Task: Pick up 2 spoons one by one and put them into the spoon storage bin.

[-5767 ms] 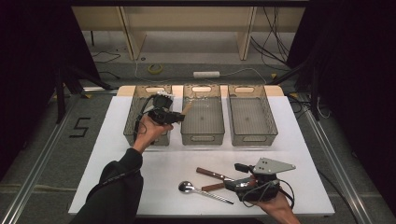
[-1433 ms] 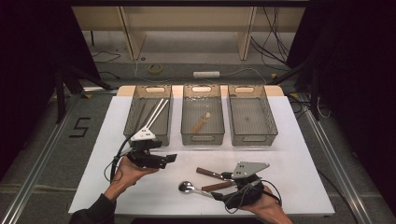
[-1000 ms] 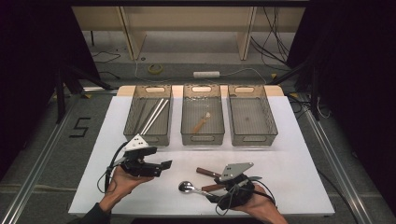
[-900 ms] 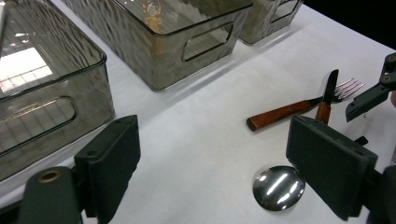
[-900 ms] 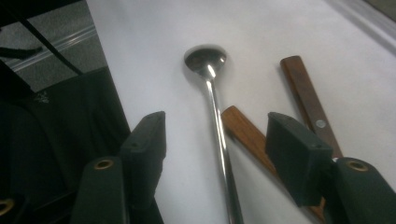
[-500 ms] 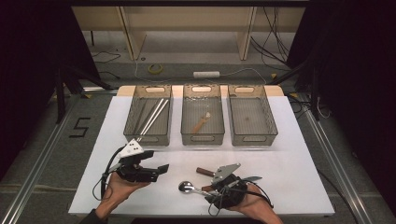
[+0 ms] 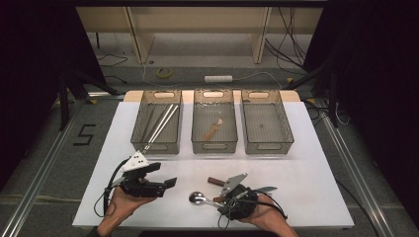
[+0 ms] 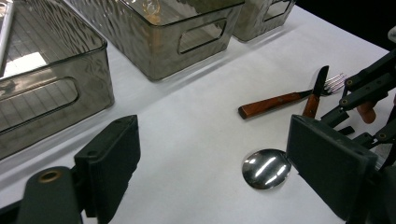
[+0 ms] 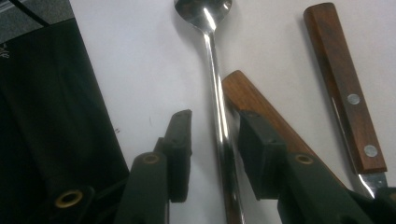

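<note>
White surface (image 7: pixel 306 197), three bins (image 7: pixel 214 129) at back: two hold sorted cutlery, third empty. My right gripper (image 9: pixel 212 140), jaws just closing, straddles the spoon (image 9: pixel 215 107), not yet pinching; knife (image 9: pixel 348 88) and fork (image 8: pixel 335 82) remain. Left gripper (image 8: pixel 210 163) gapes empty.

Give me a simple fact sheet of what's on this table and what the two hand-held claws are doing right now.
Surface: white table
Containers: three clear bins in a row; left bin holds metal rods, middle bin a small wooden-handled piece, right bin looks empty
Loose cutlery: metal spoon, wooden-handled knife, wooden-handled fork
Right gripper: jaws have just been closing around the spoon's handle, a gap on either side, not yet gripping
Left gripper: open, holding nothing, near the spoon's bowl
</note>
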`<control>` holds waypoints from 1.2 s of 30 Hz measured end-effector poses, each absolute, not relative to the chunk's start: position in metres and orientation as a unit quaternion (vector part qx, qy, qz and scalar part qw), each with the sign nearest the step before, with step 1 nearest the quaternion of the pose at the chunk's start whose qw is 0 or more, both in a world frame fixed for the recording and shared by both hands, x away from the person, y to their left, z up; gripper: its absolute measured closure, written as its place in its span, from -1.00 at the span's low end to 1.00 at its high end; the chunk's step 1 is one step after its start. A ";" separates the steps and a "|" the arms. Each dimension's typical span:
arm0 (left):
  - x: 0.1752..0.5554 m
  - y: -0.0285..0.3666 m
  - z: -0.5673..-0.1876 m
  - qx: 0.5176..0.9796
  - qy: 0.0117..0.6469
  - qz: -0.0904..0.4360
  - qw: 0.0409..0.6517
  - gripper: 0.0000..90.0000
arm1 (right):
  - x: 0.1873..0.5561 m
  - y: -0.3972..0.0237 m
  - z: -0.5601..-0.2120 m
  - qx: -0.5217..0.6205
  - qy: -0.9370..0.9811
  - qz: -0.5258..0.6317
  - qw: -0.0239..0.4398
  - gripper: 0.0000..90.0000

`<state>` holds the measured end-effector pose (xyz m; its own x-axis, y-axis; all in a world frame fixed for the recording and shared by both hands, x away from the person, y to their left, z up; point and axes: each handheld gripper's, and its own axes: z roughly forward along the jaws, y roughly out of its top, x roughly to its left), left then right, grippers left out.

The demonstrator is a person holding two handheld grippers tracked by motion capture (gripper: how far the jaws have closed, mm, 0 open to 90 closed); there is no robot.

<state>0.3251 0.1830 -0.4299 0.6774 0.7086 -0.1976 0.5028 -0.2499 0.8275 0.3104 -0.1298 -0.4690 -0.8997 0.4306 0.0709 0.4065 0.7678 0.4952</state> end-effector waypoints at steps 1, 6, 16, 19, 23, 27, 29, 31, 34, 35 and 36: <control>0.325 0.183 -0.430 0.783 0.386 0.109 0.475 -0.62 | 0.310 -0.129 -0.469 0.223 0.940 0.256 0.022 0.48; 0.325 0.182 -0.431 0.784 0.385 0.110 0.474 -0.62 | 0.312 -0.128 -0.471 0.215 0.943 0.252 0.021 0.53; 0.325 0.181 -0.431 0.786 0.383 0.112 0.472 -0.62 | 0.312 -0.126 -0.471 0.214 0.944 0.248 0.024 0.60; 0.325 0.180 -0.431 0.787 0.383 0.112 0.472 -0.62 | 0.312 -0.125 -0.470 0.207 0.947 0.245 0.029 0.64; 0.324 0.179 -0.431 0.787 0.381 0.112 0.472 -0.62 | 0.312 -0.123 -0.470 0.205 0.948 0.239 0.036 0.69; 0.324 0.179 -0.431 0.787 0.381 0.112 0.472 -0.62 | 0.312 -0.121 -0.469 0.200 0.951 0.231 0.038 0.75; 0.324 0.179 -0.431 0.787 0.381 0.112 0.472 -0.62 | 0.312 -0.120 -0.469 0.202 0.951 0.231 0.039 0.79; 0.324 0.179 -0.431 0.787 0.381 0.112 0.471 -0.62 | 0.312 -0.119 -0.469 0.198 0.952 0.230 0.038 0.82; 0.324 0.179 -0.431 0.787 0.381 0.112 0.471 -0.62 | 0.312 -0.118 -0.468 0.200 0.953 0.225 0.037 0.86; 0.324 0.179 -0.431 0.788 0.380 0.112 0.470 -0.62 | 0.312 -0.117 -0.468 0.200 0.953 0.224 0.037 0.86; 0.324 0.179 -0.431 0.789 0.380 0.113 0.470 -0.62 | 0.312 -0.117 -0.468 0.198 0.954 0.223 0.035 0.87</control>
